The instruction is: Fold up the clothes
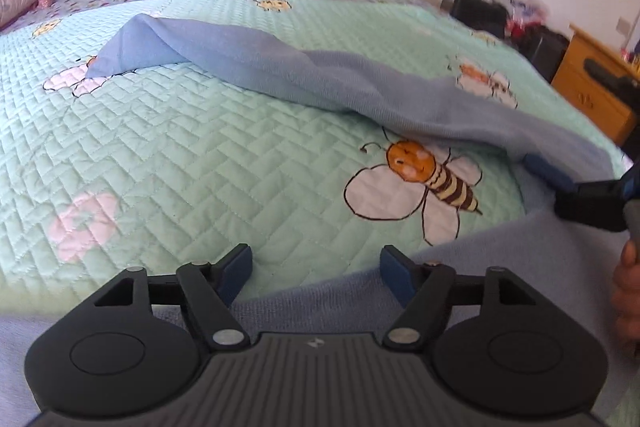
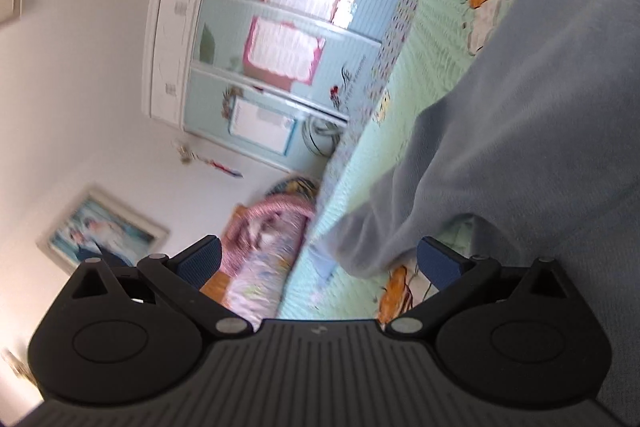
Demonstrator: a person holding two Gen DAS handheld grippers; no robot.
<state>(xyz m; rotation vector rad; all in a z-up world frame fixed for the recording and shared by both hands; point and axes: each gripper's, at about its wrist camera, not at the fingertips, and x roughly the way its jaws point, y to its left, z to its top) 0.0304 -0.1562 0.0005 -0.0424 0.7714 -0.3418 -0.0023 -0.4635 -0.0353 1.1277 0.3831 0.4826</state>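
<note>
Left tongs (image 1: 316, 273): released, empty, over the near hem of the light-blue knitted garment (image 1: 320, 83). Right tongs (image 2: 318, 261): released, tipped sideways, cloth just beside.

Garment: strung diagonally across the mint-green quilted bee-print bedspread (image 1: 160, 147), far corner turned over.

Step, judged: between folds; next, regrip an edge.

Room: mirrored wardrobe (image 2: 280, 47), wooden cabinet (image 1: 592, 95).

open quilt (image 1: 180, 147) left, garment (image 1: 320, 83) draped right
</note>
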